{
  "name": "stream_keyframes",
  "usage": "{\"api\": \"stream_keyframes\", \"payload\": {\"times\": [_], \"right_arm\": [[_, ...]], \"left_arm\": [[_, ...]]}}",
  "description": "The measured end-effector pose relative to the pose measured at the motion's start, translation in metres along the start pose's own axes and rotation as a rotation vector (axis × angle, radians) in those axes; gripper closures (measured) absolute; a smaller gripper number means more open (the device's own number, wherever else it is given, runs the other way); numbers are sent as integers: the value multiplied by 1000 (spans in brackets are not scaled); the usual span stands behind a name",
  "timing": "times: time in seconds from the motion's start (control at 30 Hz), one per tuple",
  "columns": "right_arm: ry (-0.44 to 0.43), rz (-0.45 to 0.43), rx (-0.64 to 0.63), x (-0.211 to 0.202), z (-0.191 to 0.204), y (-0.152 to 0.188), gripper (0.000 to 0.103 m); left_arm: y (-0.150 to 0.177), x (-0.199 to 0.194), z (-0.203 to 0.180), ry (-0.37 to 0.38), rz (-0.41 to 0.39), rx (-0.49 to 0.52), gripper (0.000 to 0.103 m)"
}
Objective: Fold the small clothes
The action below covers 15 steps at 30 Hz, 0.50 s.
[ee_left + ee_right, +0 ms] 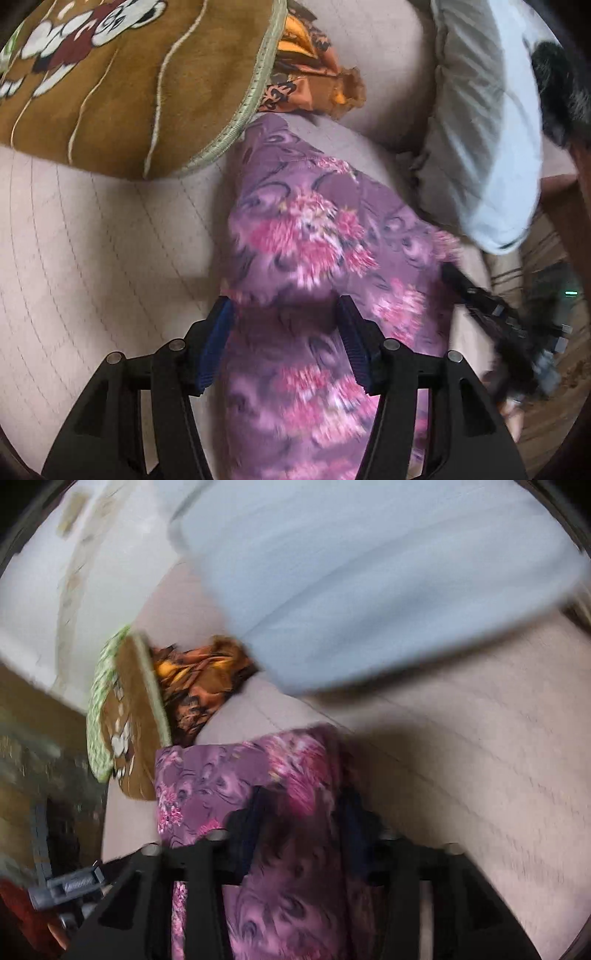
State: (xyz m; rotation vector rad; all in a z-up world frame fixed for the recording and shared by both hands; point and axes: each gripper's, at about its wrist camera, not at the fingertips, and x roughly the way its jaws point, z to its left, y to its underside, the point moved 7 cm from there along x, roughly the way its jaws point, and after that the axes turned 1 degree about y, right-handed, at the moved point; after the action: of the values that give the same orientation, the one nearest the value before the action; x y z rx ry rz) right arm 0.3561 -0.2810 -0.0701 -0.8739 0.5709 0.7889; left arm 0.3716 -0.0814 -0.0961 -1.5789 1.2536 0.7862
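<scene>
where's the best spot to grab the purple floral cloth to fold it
Take the purple floral cloth by its near edge, coming in low from the front of the beige cushion. It lies in a long strip running away from the left gripper; the far end tucks toward the brown pillow.

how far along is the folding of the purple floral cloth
Done: nothing neatly folded shows; blur hides detail. In hand: the purple floral cloth lies long across the beige couch seat, passing between the open fingers of the left gripper and the right gripper. Left: making the folds; the orange patterned cloth stays bunched behind the brown cushion.
</scene>
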Motion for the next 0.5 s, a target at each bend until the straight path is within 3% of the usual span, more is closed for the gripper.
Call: {"api": "stream_keyframes", "payload": {"times": [0.03, 0.13, 0.27, 0.33, 0.5], "right_arm": [[-3, -10, -42, 1, 5, -2, 90], [31, -4, -35, 6, -9, -2, 92], [49, 33, 1, 22, -29, 3, 93], [74, 30, -28, 20, -26, 4, 92], [84, 14, -68, -5, -10, 10, 77]], "left_arm": [[0, 9, 2, -13, 7, 2, 45], [-2, 21, 9, -27, 3, -8, 33], [1, 24, 5, -61, -30, 27, 31], [4, 22, 2, -80, -36, 40, 31], [12, 11, 3, -67, -16, 30, 32]]}}
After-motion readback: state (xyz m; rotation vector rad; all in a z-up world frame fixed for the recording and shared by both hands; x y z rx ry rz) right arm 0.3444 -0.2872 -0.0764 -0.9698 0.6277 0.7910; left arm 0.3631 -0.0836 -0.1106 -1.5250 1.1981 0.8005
